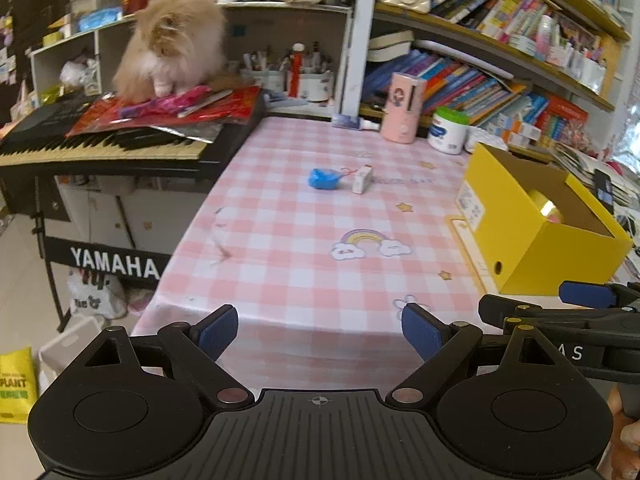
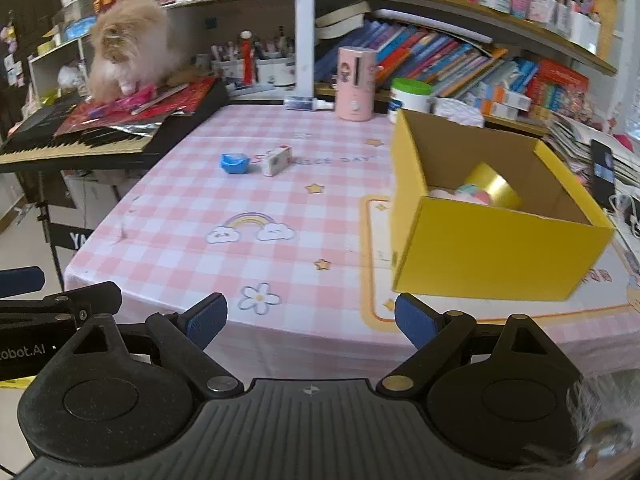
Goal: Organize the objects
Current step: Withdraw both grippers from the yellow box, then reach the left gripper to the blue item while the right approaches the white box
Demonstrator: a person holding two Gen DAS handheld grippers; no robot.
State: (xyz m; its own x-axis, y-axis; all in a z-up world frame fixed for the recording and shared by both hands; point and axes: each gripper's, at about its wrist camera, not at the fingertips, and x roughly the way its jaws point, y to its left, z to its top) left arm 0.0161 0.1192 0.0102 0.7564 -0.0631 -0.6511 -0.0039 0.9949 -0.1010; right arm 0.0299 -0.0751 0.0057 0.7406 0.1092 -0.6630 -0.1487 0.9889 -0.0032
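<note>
A small blue object (image 1: pixel 322 179) (image 2: pixel 235 163) and a little white box (image 1: pixel 362 179) (image 2: pixel 276 161) lie side by side on the pink checked tablecloth (image 1: pixel 288 240) (image 2: pixel 200 200), far from both grippers. An open yellow cardboard box (image 1: pixel 536 224) (image 2: pixel 492 240) stands at the right, holding a yellow tape roll (image 2: pixel 494 186) and something pink. My left gripper (image 1: pixel 319 332) hangs open over the table's near edge with nothing between its fingers. Beside it on the right, my right gripper (image 2: pixel 311 322) is open and empty too, just in front of the yellow box.
A fluffy cat (image 1: pixel 176 40) sits on red papers atop a Yamaha keyboard (image 1: pixel 100 148) left of the table. A pink cylinder (image 1: pixel 402 108) and a white jar (image 1: pixel 448 130) stand at the table's back. Crowded bookshelves (image 1: pixel 500 60) rise behind.
</note>
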